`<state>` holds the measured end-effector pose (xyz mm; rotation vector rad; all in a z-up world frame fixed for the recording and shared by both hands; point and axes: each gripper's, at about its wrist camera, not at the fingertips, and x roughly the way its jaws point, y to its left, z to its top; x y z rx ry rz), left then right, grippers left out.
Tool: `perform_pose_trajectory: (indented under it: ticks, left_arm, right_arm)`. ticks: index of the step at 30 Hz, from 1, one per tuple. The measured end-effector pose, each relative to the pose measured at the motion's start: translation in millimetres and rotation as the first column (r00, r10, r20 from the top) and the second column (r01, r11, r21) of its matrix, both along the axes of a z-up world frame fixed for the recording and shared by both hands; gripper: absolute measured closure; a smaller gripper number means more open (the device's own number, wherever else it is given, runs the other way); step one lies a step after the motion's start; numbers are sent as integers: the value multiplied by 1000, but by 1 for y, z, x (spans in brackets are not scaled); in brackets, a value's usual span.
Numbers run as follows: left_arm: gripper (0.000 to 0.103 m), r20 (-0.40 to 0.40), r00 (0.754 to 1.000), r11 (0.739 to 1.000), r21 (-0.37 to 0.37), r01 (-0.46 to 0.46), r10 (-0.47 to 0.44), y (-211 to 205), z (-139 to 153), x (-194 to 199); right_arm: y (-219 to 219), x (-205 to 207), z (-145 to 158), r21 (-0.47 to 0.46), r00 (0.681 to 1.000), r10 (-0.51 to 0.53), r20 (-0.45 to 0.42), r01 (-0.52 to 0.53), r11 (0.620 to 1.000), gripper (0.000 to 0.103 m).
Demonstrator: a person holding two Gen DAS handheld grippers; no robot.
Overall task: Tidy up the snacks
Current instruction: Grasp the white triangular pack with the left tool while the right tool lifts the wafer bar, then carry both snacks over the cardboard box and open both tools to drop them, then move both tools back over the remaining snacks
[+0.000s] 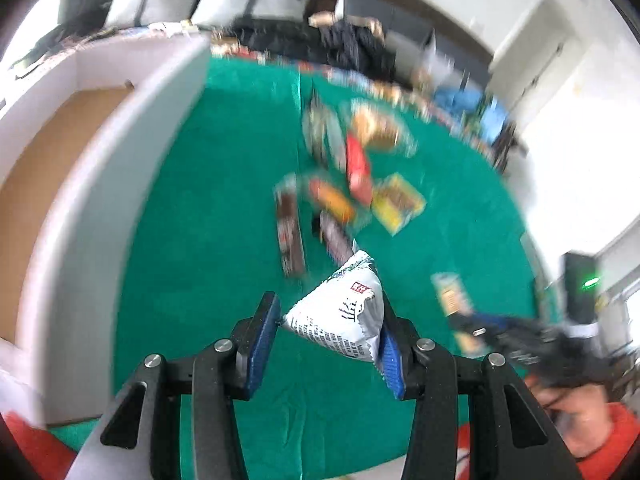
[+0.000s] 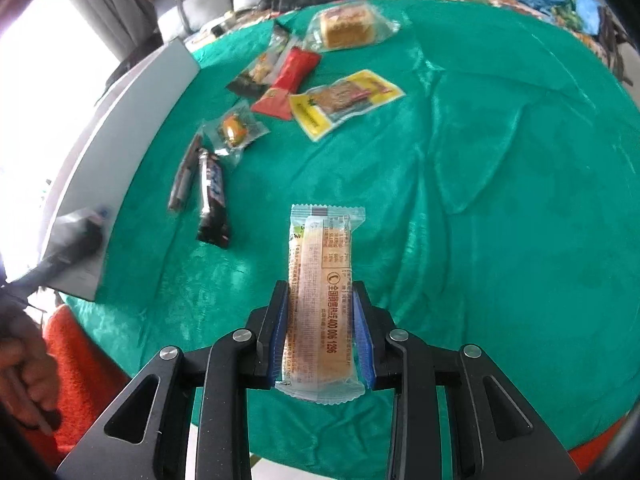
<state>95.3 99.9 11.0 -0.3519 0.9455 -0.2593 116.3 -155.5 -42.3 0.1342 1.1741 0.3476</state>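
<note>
Black left gripper [image 1: 328,332] with blue pads is clamping a puffy white-and-grey printed snack bag [image 1: 340,316], lifted above the green cloth-covered bench [image 1: 208,208]. Right gripper [image 2: 325,334] is squeezing a long clear-wrapped tan wafer bar [image 2: 322,300] by its near half; the far end is sticking out over the cloth. Loose snacks beyond are smearing with blur in the left view; a yellow packet [image 2: 344,100] and a red packet [image 2: 289,80] are reading clearly at right. White-walled cardboard box [image 1: 72,184] is running off-frame left.
</note>
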Motion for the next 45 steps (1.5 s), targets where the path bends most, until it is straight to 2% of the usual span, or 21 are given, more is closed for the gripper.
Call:
perform_pose_trajectory:
  ticks: [3, 5, 9, 12, 14, 15, 16, 18, 20, 22, 24, 27, 30, 32, 34, 35, 38, 40, 41, 45]
  left_arm:
    - [57, 63, 997, 999, -6, -48, 48, 44, 40, -3]
    - [57, 90, 990, 993, 31, -113, 109, 87, 58, -2]
    - [57, 58, 965, 959, 114, -260, 255, 170, 63, 1]
    - [56, 26, 943, 927, 176, -331, 332, 216, 59, -4]
    - [48, 8, 924, 898, 232, -373, 382, 237, 53, -7]
    - [33, -5, 910, 879, 262, -399, 415, 246, 49, -11]
    - [18, -9, 896, 860, 286, -423, 444, 252, 45, -17]
    - [14, 10, 872, 831, 301, -469, 489, 262, 41, -31]
    - [14, 14, 864, 834, 256, -489, 503, 266, 36, -51]
    - [14, 12, 864, 842, 215, -494, 504, 259, 32, -57]
    - [14, 23, 885, 872, 165, -462, 464, 239, 36, -61]
    - [14, 64, 937, 930, 113, -349, 344, 188, 49, -59]
    - [13, 90, 978, 977, 82, -195, 188, 126, 55, -52]
    - [9, 78, 993, 994, 57, -96, 92, 84, 49, -45]
    - [7, 43, 999, 999, 45, -23, 21, 42, 28, -36]
    - [7, 4, 1000, 998, 56, 6, -7, 21, 9, -29]
    - [7, -67, 997, 994, 95, 44, -38, -15, -37, -17]
    - [7, -90, 995, 987, 149, 53, -40, -28, -57, -12]
    - [7, -100, 994, 981, 186, 61, -43, -33, -67, -8]
    - [7, -110, 993, 962, 263, 75, -48, -42, -84, 2]
  right_arm:
    - [29, 13, 28, 46, 999, 34, 32, -35, 998, 72]
    - [62, 25, 61, 105, 994, 79, 77, -87, 991, 72]
    - [156, 45, 126, 234, 968, 193, 160, -227, 946, 72]
    - [242, 52, 155, 287, 939, 285, 190, -331, 899, 71]
    - [285, 54, 159, 282, 924, 323, 203, -372, 884, 64]
    - [304, 56, 157, 290, 919, 341, 199, -388, 875, 44]
    - [314, 58, 154, 299, 917, 351, 189, -394, 869, 36]
    - [322, 56, 149, 312, 922, 337, 190, -383, 870, 36]
    - [311, 50, 139, 304, 922, 328, 207, -380, 874, 36]
    - [290, 47, 123, 232, 920, 319, 230, -370, 900, 36]
    - [258, 47, 109, 161, 921, 297, 251, -343, 925, 35]
    - [178, 49, 71, 4, 934, 218, 282, -228, 974, 35]
    - [96, 53, 29, -130, 962, 114, 247, -84, 988, 35]
    - [48, 51, 7, -179, 974, 41, 222, 0, 984, 35]
    - [2, 43, -13, -213, 977, -34, 211, 80, 974, 35]
    - [-18, 37, -23, -222, 977, -68, 204, 114, 968, 35]
    - [-53, 19, -41, -228, 973, -116, 201, 162, 960, 35]
    - [-60, 11, -46, -230, 968, -129, 213, 178, 957, 34]
    - [-62, 6, -46, -232, 960, -130, 248, 189, 954, 30]
    - [-58, 0, -49, -228, 947, -141, 287, 210, 951, 24]
